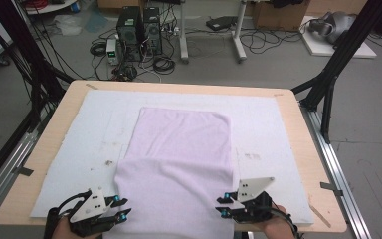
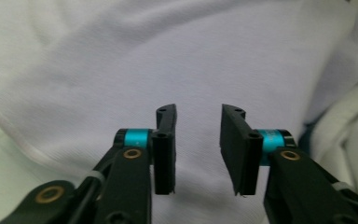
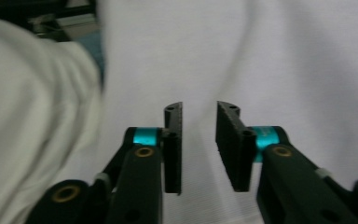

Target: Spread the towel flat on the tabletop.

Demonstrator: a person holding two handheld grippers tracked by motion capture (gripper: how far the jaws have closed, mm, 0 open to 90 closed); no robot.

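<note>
A pale lilac towel lies on the white mat, its near part folded over and hanging past the table's front edge. My left gripper sits at the towel's near left corner, jaws pointing right toward the cloth. My right gripper sits at the near right corner, pointing left. In the left gripper view the left gripper stands open above the towel with nothing between the pads. In the right gripper view the right gripper is also open, with the towel lying behind the gap.
The wooden table carries the mat. Black frame poles rise at both back corners. On the floor behind are computer towers, cables and a white stand. Metal rails run along the table's sides.
</note>
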